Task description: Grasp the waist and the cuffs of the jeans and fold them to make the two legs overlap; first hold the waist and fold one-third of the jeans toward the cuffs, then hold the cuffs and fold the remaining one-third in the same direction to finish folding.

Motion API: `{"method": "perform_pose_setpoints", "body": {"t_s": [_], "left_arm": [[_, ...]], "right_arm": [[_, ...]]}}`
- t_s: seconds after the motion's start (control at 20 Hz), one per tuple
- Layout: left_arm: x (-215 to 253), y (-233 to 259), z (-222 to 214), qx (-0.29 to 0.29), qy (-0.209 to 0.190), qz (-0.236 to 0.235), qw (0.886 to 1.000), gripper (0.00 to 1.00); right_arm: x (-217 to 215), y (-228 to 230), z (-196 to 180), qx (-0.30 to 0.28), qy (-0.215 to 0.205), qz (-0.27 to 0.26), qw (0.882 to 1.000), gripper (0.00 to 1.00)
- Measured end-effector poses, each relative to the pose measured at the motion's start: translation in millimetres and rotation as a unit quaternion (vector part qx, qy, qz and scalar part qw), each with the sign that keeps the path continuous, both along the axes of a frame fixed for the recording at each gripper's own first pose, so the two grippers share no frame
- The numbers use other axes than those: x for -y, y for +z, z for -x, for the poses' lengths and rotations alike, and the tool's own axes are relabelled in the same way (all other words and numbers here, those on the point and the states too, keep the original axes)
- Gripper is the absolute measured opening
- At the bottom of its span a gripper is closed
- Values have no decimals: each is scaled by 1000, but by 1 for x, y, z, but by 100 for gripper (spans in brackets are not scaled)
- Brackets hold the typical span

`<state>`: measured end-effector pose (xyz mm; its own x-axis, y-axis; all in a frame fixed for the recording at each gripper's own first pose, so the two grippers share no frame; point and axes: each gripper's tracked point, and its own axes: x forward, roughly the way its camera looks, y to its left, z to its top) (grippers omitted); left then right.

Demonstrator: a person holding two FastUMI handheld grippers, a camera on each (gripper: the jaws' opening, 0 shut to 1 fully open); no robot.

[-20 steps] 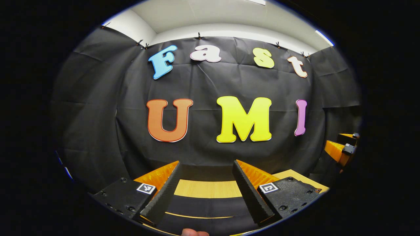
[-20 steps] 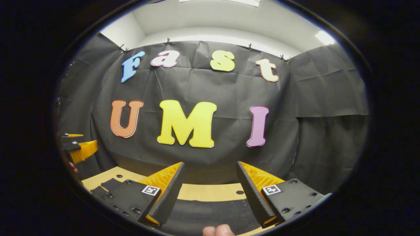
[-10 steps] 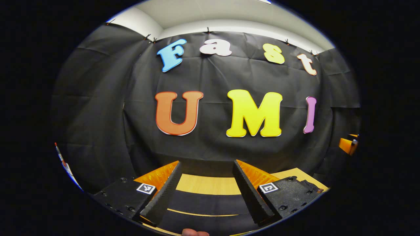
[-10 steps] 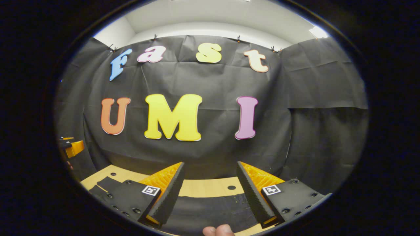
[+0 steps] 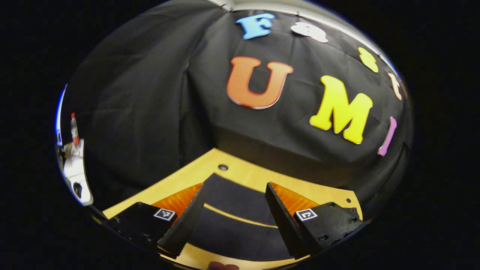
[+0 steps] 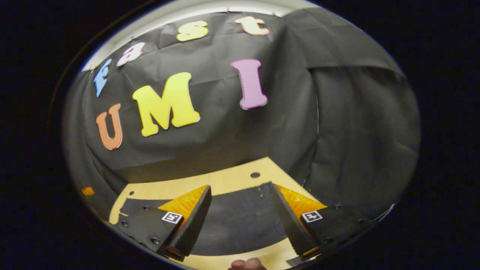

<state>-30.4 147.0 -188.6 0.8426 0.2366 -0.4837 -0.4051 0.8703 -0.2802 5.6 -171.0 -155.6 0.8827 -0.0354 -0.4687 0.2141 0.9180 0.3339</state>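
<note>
- My left gripper hung with its fingers spread apart, empty, above the dark jeans lying flat on the wooden table.
- My right gripper was also spread wide and empty, over the jeans near the table's far edge.

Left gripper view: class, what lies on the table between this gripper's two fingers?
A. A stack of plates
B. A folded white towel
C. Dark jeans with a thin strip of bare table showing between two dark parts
C: between the open left gripper, the dark jeans lie flat on the wooden table.
</note>
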Motion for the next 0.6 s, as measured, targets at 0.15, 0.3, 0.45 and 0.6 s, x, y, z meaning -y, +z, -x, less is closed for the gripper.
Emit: {"method": "perform_pose_setpoints", "body": {"t_s": [0.15,0.3,0.45,0.6], "left_arm": [[-12,-65,37,-64,69,123,988,99],[-17,-109,68,-108,138,232,957,99],[-10,-138,82,-119,207,327,914,99],[-14,-154,84,-116,250,372,886,99]], "right_arm": [[17,-54,18,-65,-41,-89,993,92],[27,-92,34,-109,-77,-154,979,98],[32,-122,42,-137,-104,-187,967,98],[34,-138,50,-158,-117,-209,958,98]]}}
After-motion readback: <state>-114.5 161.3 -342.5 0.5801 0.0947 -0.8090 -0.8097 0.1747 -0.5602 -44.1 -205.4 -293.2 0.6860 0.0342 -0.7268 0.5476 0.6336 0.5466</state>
